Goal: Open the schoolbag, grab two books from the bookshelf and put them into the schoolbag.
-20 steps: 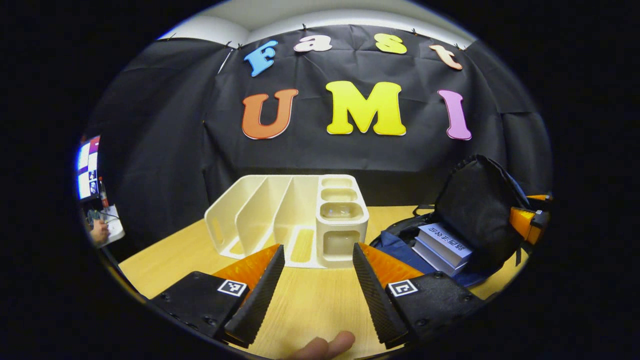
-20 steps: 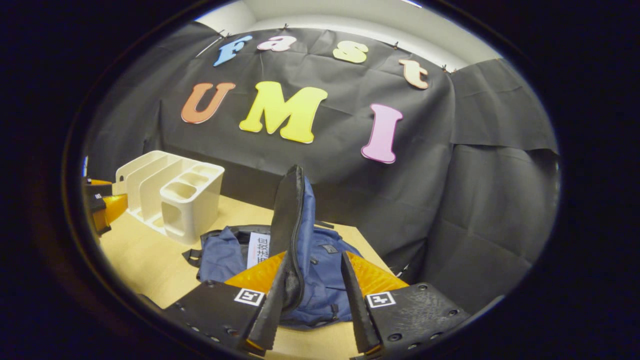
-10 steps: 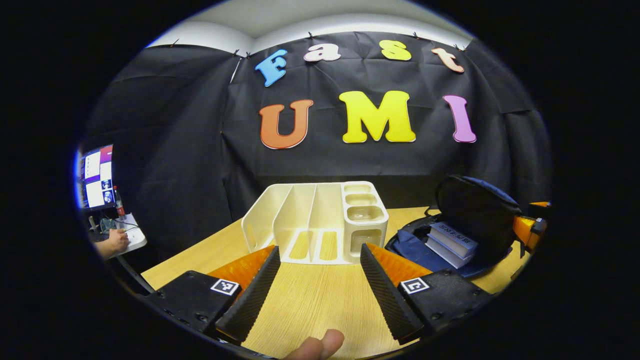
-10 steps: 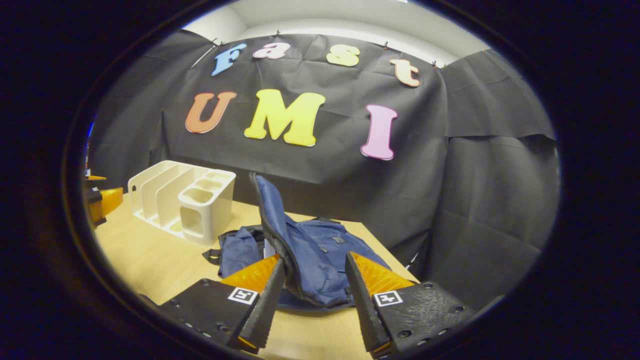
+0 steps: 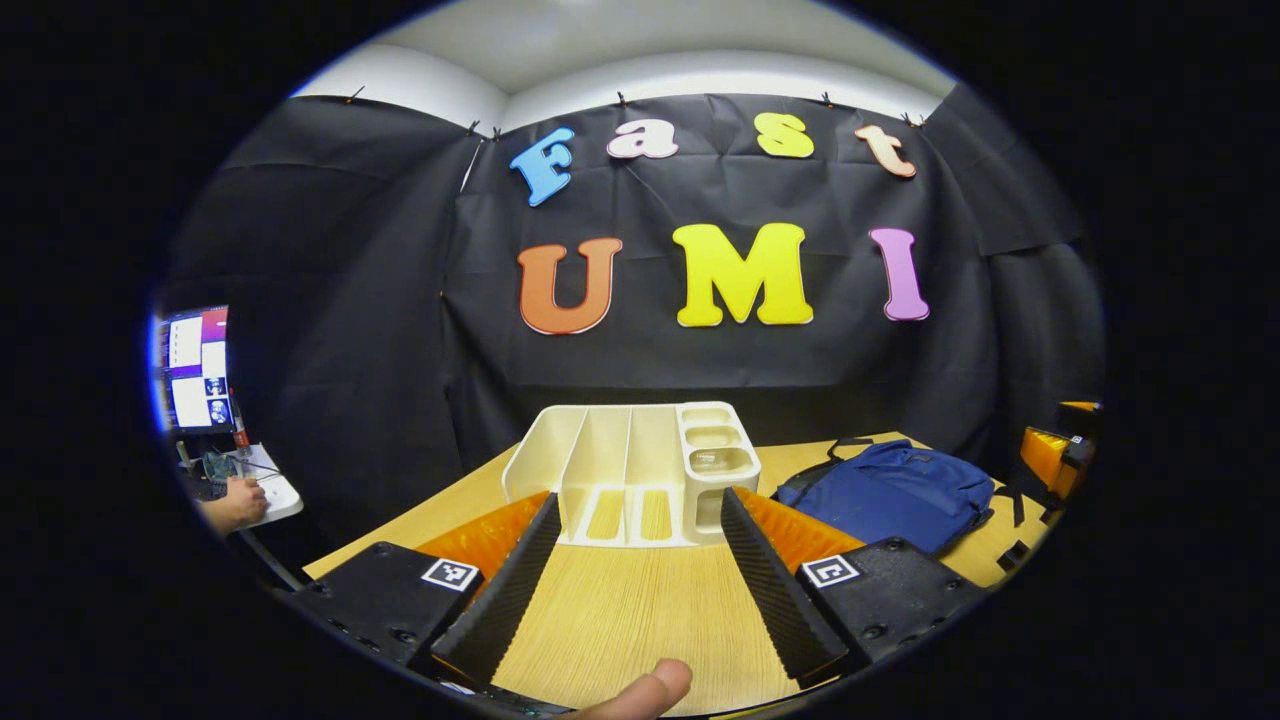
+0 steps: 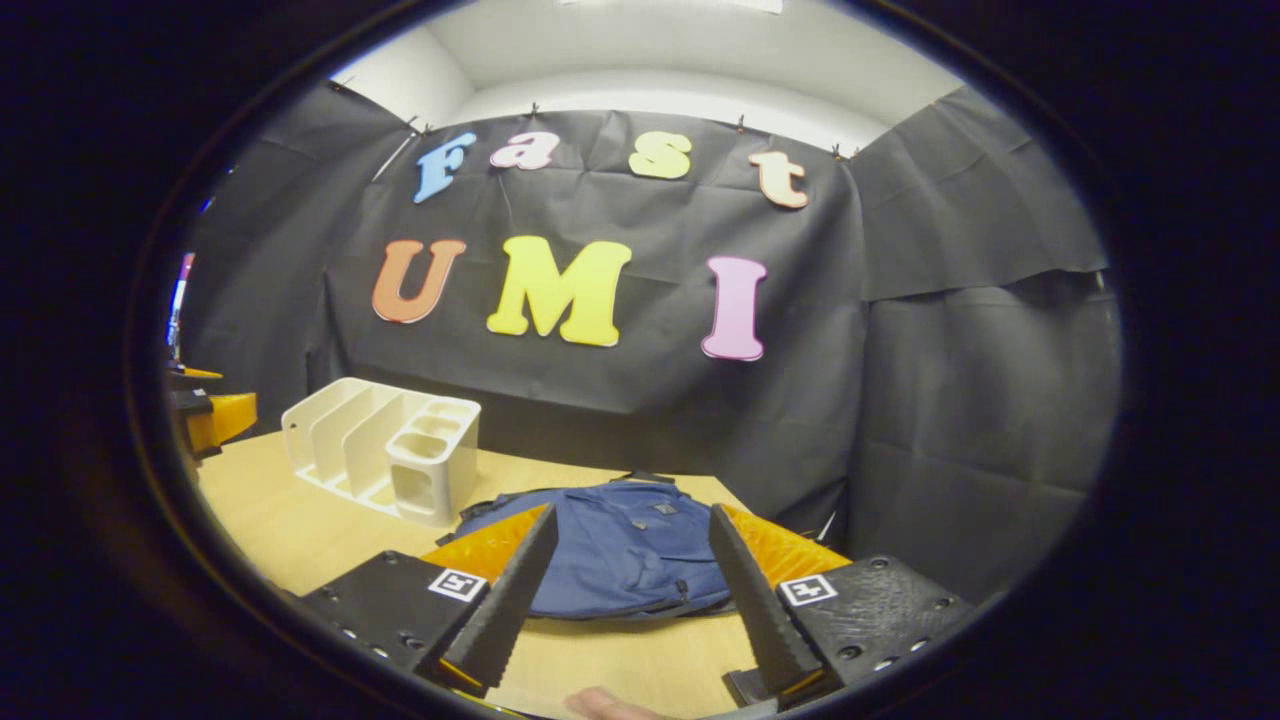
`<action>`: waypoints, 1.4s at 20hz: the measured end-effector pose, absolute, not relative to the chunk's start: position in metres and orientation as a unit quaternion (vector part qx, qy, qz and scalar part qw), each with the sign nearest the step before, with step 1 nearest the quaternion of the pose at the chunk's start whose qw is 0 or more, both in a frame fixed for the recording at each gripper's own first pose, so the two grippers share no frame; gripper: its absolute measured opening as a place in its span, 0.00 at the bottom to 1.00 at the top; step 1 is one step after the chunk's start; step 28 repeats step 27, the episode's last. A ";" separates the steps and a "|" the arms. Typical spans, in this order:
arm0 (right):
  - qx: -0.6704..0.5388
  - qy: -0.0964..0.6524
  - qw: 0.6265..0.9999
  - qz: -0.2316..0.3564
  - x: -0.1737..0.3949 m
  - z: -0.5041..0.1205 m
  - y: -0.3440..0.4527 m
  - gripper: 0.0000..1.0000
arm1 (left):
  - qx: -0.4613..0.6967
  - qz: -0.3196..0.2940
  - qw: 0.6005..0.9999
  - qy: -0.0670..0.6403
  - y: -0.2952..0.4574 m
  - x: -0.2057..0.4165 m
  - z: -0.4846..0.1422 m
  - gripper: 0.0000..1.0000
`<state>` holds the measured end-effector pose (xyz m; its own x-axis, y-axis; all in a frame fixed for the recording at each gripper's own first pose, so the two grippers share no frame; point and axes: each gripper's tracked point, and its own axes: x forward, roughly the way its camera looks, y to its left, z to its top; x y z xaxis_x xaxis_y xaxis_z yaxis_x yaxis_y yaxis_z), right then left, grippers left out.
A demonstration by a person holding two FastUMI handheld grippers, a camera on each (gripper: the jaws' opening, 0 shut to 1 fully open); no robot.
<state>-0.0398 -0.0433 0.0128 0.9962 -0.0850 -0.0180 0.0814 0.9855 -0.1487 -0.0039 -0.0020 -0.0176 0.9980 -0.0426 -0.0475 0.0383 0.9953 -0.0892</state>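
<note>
I judge the job all but finished. The cream plastic bookshelf with upright dividers and small cup compartments point(image 5: 640, 470) holds no books in any of its slots, and the blue fabric schoolbag point(image 6: 625, 548) lies flat on the pale wooden table point(image 5: 630, 610) with its flap down, so nothing inside it can be seen. From the empty slots I take it that the two books are in the bag; I cannot confirm that from here. If anything is left, it is only zipping up, which the task does not ask for.

My left gripper point(image 5: 635, 580) has its fingers spread wide, gripping nothing, hovering over bare table with the bookshelf at twelve o'clock and the schoolbag at about two o'clock. My right gripper point(image 6: 625, 595) is likewise spread and empty, with the schoolbag dead ahead at twelve o'clock, just beyond the fingertips, and the bookshelf at ten o'clock.

The bag looks soft and slightly humped, with black straps trailing at its far edge. It sits just beside the bookshelf, not touching it.
</note>
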 end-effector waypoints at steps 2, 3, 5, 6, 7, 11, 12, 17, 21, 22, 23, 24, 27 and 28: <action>-0.086 -0.007 0.995 -0.051 -0.052 0.024 -0.051 0.98 | -0.041 -0.021 0.999 0.011 0.003 -0.009 -0.010 1.00; -0.085 -0.016 0.995 -0.052 -0.062 0.029 -0.049 0.95 | -0.043 -0.021 0.999 0.004 0.006 -0.012 -0.006 1.00; -0.079 -0.027 0.995 -0.056 -0.072 0.039 -0.049 0.92 | -0.051 -0.032 0.998 0.000 0.004 -0.016 -0.003 1.00; -0.075 -0.031 0.995 -0.058 -0.076 0.045 -0.048 0.98 | -0.058 -0.040 0.998 0.003 0.002 -0.017 -0.003 1.00; -0.068 -0.036 0.996 -0.053 -0.080 0.051 -0.043 0.95 | -0.066 -0.046 0.997 0.008 0.002 -0.018 -0.004 1.00; -0.062 -0.043 0.996 -0.039 -0.090 0.067 -0.032 0.95 | -0.081 -0.051 0.995 0.019 0.008 -0.022 -0.007 1.00; -0.064 -0.047 0.996 -0.041 -0.092 0.072 -0.032 0.95 | -0.080 -0.050 0.995 0.019 0.011 -0.023 -0.006 1.00; -0.057 -0.051 0.995 -0.065 -0.090 0.076 -0.040 0.98 | -0.074 -0.048 0.996 0.014 0.016 -0.025 -0.004 1.00; -0.056 -0.035 0.996 -0.057 -0.085 0.066 -0.040 0.95 | -0.074 -0.050 0.996 0.016 0.015 -0.025 -0.006 1.00; -0.053 -0.030 0.996 -0.058 -0.083 0.064 -0.041 0.92 | -0.075 -0.052 0.996 0.015 0.013 -0.024 -0.005 1.00; -0.051 -0.027 0.997 -0.056 -0.084 0.062 -0.042 0.92 | -0.075 -0.052 0.996 0.016 0.014 -0.023 -0.005 1.00; -0.048 -0.027 0.997 -0.056 -0.084 0.062 -0.042 0.95 | -0.076 -0.052 0.996 0.016 0.013 -0.023 -0.006 1.00; -0.053 -0.028 0.996 -0.060 -0.083 0.062 -0.045 0.95 | -0.074 -0.053 0.996 0.019 0.013 -0.023 -0.007 1.00; -0.053 -0.028 0.996 -0.060 -0.083 0.062 -0.045 0.95 | -0.074 -0.053 0.996 0.019 0.013 -0.023 -0.007 1.00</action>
